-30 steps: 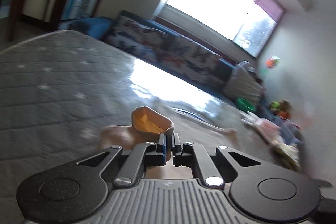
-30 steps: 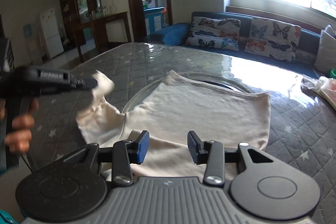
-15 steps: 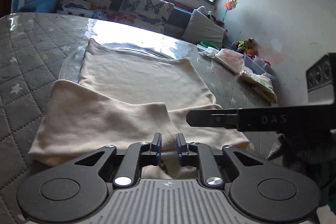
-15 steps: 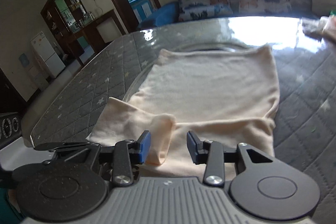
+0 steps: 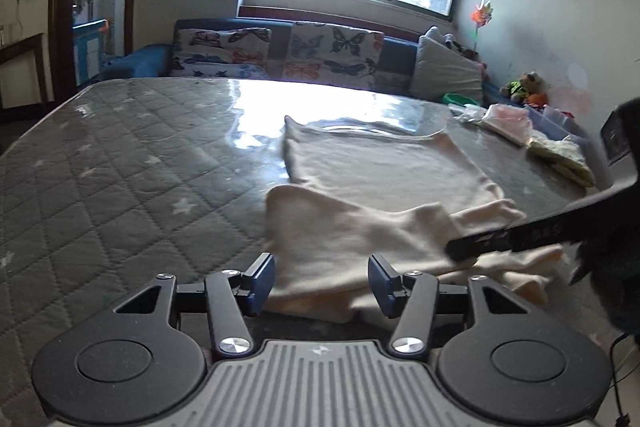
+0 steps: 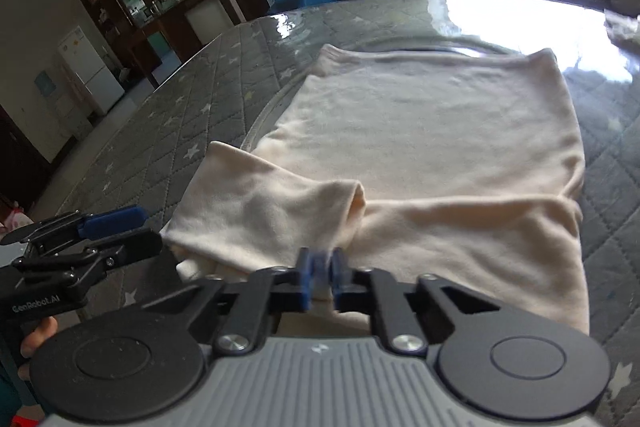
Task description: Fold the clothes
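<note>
Lying flat on the grey quilted star-patterned mattress (image 5: pixel 120 187), the cream knit garment (image 5: pixel 384 179) shows in the left wrist view with one sleeve folded across its near part. The left gripper (image 5: pixel 321 281) hovers just before the garment's near edge, its blue-padded fingers (image 5: pixel 260 277) spread wide apart with nothing between them. The right gripper (image 5: pixel 520 239) reaches in from the right, its black tip over the folded sleeve. A blue sofa with butterfly cushions (image 5: pixel 280 55) stands beyond the mattress.

From the right wrist view, the garment (image 6: pixel 440 131) spreads ahead, sleeve (image 6: pixel 272 211) folded over toward the middle. The right gripper (image 6: pixel 320 277) has its fingers drawn nearly together at the garment's near edge; whether cloth is pinched between them I cannot tell. The left gripper (image 6: pixel 92 231) sits at left, beside the sleeve, fingers parted.
</note>
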